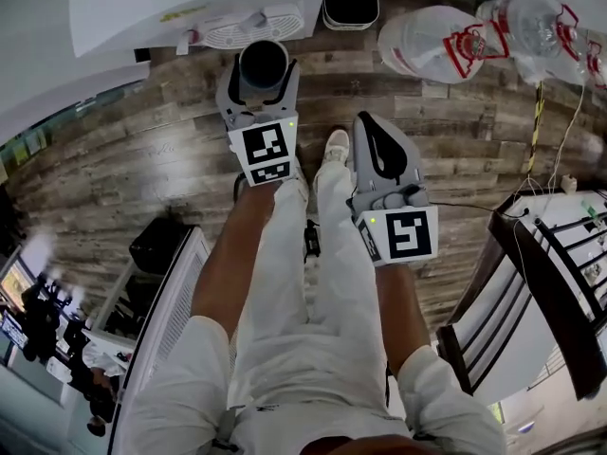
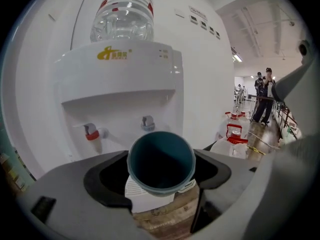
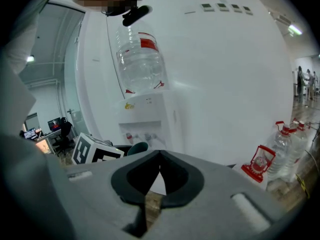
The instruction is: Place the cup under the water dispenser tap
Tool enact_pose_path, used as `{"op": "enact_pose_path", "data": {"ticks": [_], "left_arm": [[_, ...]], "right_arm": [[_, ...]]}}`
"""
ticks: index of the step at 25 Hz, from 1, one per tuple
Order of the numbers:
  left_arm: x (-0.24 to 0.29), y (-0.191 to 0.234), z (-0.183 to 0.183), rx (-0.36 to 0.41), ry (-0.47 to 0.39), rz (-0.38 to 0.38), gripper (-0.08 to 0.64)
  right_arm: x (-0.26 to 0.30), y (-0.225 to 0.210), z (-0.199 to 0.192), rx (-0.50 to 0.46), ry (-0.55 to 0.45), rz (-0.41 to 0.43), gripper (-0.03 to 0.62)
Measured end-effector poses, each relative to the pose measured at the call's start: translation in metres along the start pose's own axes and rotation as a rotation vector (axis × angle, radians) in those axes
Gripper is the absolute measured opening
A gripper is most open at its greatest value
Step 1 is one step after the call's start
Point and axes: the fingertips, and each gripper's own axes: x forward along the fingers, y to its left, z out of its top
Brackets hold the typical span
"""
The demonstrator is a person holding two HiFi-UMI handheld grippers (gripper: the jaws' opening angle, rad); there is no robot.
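Standing beyond the fingers of the left gripper (image 2: 161, 174), the water dispenser (image 2: 120, 79) carries a clear bottle (image 2: 122, 14). Those fingers pinch the cup (image 2: 161, 160), upright and seemingly empty, below and short of the taps (image 2: 147, 122). The right gripper (image 3: 156, 176), fingers pressed together on nothing, is farther away.

Teal cup (image 2: 161, 164), white dispenser (image 2: 120, 84) with 1 red tap (image 2: 91, 132) and 1 grey tap (image 2: 147, 122), brown plank floor (image 1: 142, 150).
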Motion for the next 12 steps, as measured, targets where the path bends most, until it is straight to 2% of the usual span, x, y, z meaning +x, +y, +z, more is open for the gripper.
{"op": "enact_pose_path", "data": {"ticks": [4, 12], "left_arm": [[0.025, 0.002, -0.025, 0.020, 0.015, -0.005, 0.367], [0.071, 0.010, -0.053, 0.011, 0.027, 0.010, 0.368]], "right_arm": [[0.011, -0.006, -0.014, 0.017, 0.012, -0.007, 0.000], [0.027, -0.012, -0.035, 0.020, 0.033, -0.008, 0.000]]}}
